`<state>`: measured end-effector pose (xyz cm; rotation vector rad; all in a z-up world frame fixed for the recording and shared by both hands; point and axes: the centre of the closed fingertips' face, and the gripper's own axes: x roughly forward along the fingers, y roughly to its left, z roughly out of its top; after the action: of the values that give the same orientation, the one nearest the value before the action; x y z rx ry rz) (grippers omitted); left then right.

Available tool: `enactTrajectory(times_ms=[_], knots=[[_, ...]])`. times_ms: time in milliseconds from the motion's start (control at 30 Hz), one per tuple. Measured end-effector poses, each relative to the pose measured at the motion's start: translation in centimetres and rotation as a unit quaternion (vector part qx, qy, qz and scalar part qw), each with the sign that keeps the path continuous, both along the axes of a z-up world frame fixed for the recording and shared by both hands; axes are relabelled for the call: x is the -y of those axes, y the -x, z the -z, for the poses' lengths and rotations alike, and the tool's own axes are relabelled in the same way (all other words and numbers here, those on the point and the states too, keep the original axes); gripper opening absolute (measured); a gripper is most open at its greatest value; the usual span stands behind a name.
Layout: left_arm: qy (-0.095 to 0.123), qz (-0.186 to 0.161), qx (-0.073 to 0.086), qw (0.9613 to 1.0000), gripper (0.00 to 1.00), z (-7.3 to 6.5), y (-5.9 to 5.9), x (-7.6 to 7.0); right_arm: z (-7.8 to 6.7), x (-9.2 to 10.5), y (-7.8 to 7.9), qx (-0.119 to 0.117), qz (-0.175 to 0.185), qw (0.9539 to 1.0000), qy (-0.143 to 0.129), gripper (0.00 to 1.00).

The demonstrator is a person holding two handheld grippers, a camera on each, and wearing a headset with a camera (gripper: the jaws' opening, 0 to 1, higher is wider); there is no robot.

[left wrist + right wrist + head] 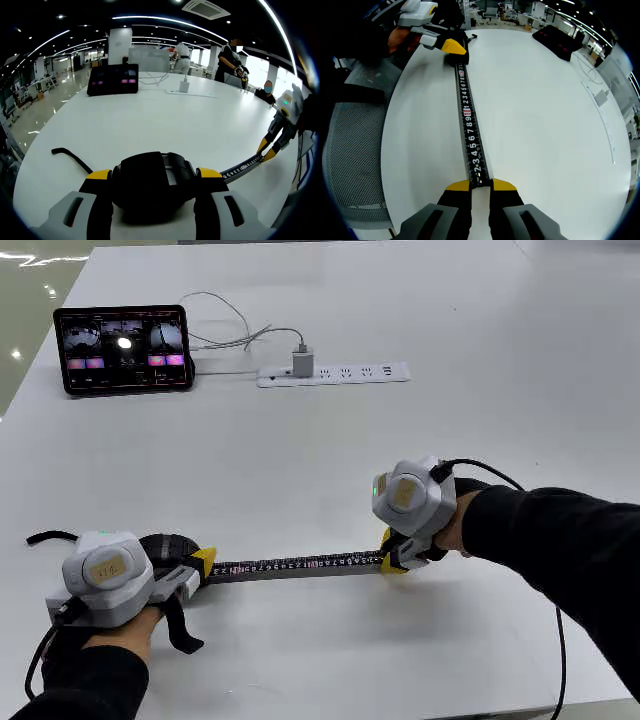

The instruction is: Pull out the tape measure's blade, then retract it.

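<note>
Head view and the two gripper views of a white bench. Nearest the person, at the near left edge, the left tongs are closed around the black tape measure case, one yellow-tipped jaw pressed against each side of it, with the case resting on the bench. A thin black strap lies curved on the surface just left of the case. From the case the blade runs out to the right, flat along the bench, its dark face and printed numerals turned upward. At its far end the right tongs are drawn nearly together and pinch the tip of the blade between their yellow pads; in the right gripper view the low numerals sit just ahead of the jaws. A dark sleeve reaches in behind each of the tongs. Well beyond the blade, a white power strip lies on the bench with a white charger plugged into it. Grey cables loop from it toward a black tablet, which stands at the far left with its screen lit.
</note>
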<state>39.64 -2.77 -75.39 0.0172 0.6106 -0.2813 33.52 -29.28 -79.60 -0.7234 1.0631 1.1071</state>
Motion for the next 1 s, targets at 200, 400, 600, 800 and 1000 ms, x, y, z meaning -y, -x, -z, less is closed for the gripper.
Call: enactTrajectory(times_ms=[200,400,600,800,1000], knots=[[-0.002,0.003,-0.002,1.0000,0.61,0.0,-0.1,0.0,0.0,-0.2,0.0,-0.003,0.001,1.0000,-0.001,0.08],[-0.003,0.004,-0.002,1.0000,0.61,0.1,-0.2,0.0,0.0,-0.6,-0.1,-0.002,0.001,1.0000,0.003,0.08],[-0.004,0.005,-0.004,1.0000,0.61,0.1,-0.2,0.0,-0.1,-0.9,-0.1,0.000,0.002,1.0000,0.004,0.08],[-0.005,0.007,-0.007,0.9999,0.61,0.2,-0.3,0.0,-0.1,-1.1,-0.1,-0.003,0.003,0.9999,0.013,0.09],[-0.005,0.007,-0.008,0.9999,0.61,0.2,-0.3,0.0,-0.1,-1.2,-0.2,-0.002,0.005,0.9999,0.011,0.08]])
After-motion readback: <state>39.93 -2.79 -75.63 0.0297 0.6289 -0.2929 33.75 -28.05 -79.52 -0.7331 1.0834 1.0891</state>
